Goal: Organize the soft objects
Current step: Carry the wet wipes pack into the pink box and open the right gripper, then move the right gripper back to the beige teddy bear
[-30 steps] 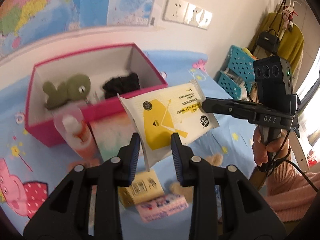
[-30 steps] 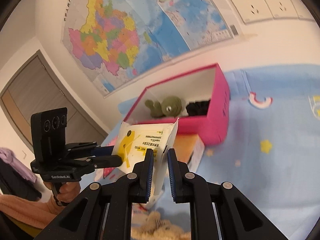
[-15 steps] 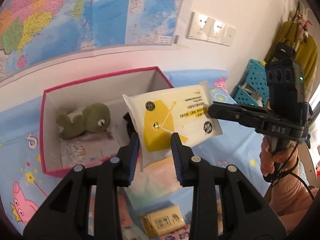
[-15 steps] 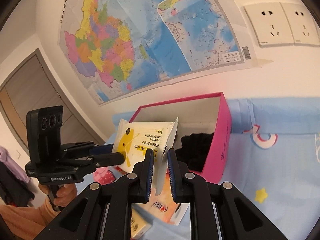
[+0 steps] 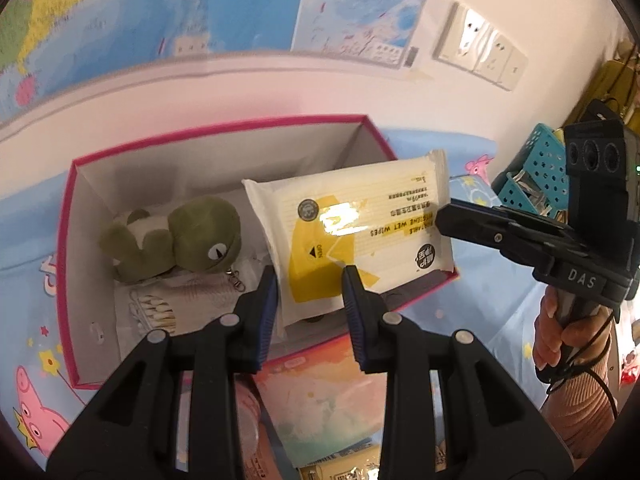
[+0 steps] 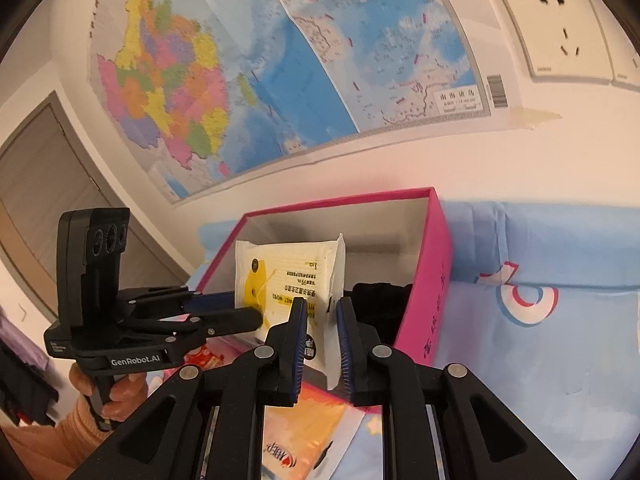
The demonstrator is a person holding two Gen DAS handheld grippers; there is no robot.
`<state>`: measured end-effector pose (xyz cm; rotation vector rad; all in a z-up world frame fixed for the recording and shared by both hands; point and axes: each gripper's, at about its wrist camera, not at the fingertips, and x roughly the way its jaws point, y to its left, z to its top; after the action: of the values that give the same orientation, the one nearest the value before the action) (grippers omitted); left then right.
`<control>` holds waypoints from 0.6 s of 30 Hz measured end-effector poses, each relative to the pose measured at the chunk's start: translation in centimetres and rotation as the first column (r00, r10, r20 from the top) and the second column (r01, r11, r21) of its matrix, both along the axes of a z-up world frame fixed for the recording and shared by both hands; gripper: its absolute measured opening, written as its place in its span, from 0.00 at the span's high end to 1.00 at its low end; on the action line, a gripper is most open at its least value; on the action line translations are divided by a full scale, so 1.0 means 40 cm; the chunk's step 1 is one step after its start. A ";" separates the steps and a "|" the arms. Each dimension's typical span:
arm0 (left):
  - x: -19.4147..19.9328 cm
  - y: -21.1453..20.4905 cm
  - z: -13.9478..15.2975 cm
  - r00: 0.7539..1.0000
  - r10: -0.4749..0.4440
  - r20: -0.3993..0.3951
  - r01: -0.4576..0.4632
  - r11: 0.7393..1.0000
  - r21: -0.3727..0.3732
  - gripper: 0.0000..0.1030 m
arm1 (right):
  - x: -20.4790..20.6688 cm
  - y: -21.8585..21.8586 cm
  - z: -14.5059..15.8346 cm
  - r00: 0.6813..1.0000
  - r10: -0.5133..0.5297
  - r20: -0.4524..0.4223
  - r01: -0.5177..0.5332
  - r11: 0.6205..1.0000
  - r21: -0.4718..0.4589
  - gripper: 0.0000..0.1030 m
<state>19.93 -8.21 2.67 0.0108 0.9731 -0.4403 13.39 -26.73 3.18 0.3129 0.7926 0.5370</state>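
A white-and-yellow wet wipes pack point(image 5: 352, 228) hangs in the air over the right half of a pink open box point(image 5: 64, 240). My left gripper point(image 5: 308, 280) is shut on the pack's near corner. My right gripper point(image 6: 320, 312) is shut on its other end; it shows in the left wrist view point(image 5: 452, 220). The pack also shows in the right wrist view point(image 6: 288, 280), above the box point(image 6: 432, 280). Inside the box lie a green plush frog point(image 5: 180, 236), a clear bag of cotton swabs point(image 5: 176, 304) and a black soft item point(image 6: 380, 300).
The box stands on a blue cartoon-print cloth point(image 6: 540, 340) against a wall with a map point(image 6: 280, 60) and sockets point(image 5: 480, 48). An orange-white packet point(image 5: 320, 400) and a small yellow pack point(image 5: 344, 464) lie in front of the box. Teal baskets point(image 5: 536, 172) stand at the right.
Both grippers have carried the wipes pack forward and up, from in front of the box to above its right half. The box interior now fills more of the left wrist view.
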 end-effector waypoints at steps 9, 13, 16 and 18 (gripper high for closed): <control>0.028 0.014 -0.022 0.998 0.037 -0.043 -0.038 0.999 -0.004 0.54 | 0.010 -0.011 -0.026 0.997 -0.064 -0.032 0.062 0.997 -0.046 0.69; 0.004 0.025 -0.005 0.999 0.034 -0.009 -0.034 0.999 -0.010 0.54 | -0.020 -0.021 -0.001 0.997 -0.078 0.007 0.078 0.995 -0.059 0.65; -0.033 0.032 0.010 0.999 0.021 0.031 -0.021 1.000 -0.008 0.54 | -0.054 -0.028 0.018 0.998 -0.064 0.029 0.065 0.997 -0.043 0.65; -0.061 0.033 0.020 0.998 0.000 0.056 0.001 1.000 -0.014 0.54 | -0.078 -0.030 0.028 0.998 -0.051 0.040 0.052 0.998 -0.032 0.65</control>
<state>17.51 -6.88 3.47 0.0105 0.9153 -0.4454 10.29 -27.93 4.30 0.2910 0.7532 0.4797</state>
